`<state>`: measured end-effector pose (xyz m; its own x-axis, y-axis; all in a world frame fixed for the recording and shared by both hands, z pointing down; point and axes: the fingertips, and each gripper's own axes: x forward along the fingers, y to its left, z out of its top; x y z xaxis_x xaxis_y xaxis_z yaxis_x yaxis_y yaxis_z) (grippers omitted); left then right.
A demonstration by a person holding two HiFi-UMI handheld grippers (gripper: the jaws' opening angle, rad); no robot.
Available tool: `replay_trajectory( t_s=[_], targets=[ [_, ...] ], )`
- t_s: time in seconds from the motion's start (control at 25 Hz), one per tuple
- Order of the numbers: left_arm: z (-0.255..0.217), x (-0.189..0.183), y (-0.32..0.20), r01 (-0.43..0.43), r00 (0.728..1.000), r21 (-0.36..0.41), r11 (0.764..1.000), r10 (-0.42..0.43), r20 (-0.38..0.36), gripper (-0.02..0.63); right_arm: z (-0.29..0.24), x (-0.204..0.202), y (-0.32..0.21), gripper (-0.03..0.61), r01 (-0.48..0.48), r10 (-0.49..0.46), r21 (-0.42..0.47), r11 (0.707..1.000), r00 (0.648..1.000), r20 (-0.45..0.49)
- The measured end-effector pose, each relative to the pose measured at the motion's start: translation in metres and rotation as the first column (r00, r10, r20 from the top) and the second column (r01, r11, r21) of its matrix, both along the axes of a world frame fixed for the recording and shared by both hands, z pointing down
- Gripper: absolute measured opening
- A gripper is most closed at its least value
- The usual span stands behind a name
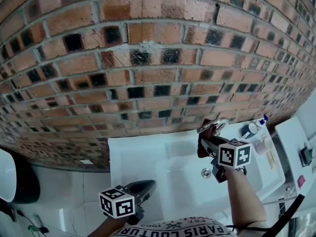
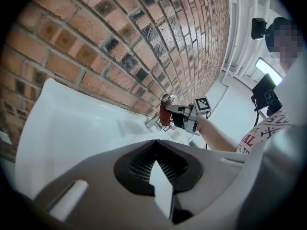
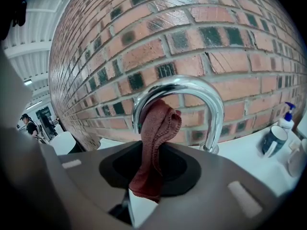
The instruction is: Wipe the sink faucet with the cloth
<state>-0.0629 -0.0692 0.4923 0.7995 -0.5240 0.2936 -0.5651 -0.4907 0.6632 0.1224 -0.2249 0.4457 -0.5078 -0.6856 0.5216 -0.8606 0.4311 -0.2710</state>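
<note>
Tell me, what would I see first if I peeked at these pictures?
The huge brick wall fills the back. Below it, a shiny curved faucet arches over the white sink, and the right gripper holds a dark red cloth up at its spout.

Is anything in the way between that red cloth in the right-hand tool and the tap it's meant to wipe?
Nothing visible. The right gripper is shut on the cloth, whose top seems to rest against the inside of the faucet arch. The mug stands off to the side.
</note>
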Motion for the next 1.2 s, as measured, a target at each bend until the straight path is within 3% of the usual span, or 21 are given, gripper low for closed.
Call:
replay_trajectory(
  t_s=[0.24,0.44,0.76,1.2],
  targets=[
    [-0.006,-0.002,-0.004,0.01,1.0,0.016,1.0,-0.01,0.004,0.006,-0.002,0.005,0.016,0.094,0.007,-0.007,-0.007,1.0,0.999,0.042],
    [-0.008,0.005,-0.002,0.002,1.0,0.023,1.0,-0.003,0.013,0.006,0.014,-0.008,0.058,0.094,0.09,-0.085,-0.046,0.995,0.99,0.108],
    [-0.019,0.016,0.001,-0.018,0.999,0.043,0.999,0.015,0.051,0.005,0.048,-0.054,0.136,0.092,0.287,-0.251,-0.14,0.948,0.941,0.225],
    [-0.015,0.026,0.009,-0.049,0.995,0.028,0.998,0.047,0.086,0.006,0.049,-0.077,0.169,0.086,0.374,-0.318,-0.145,0.916,0.897,0.306]
  ],
)
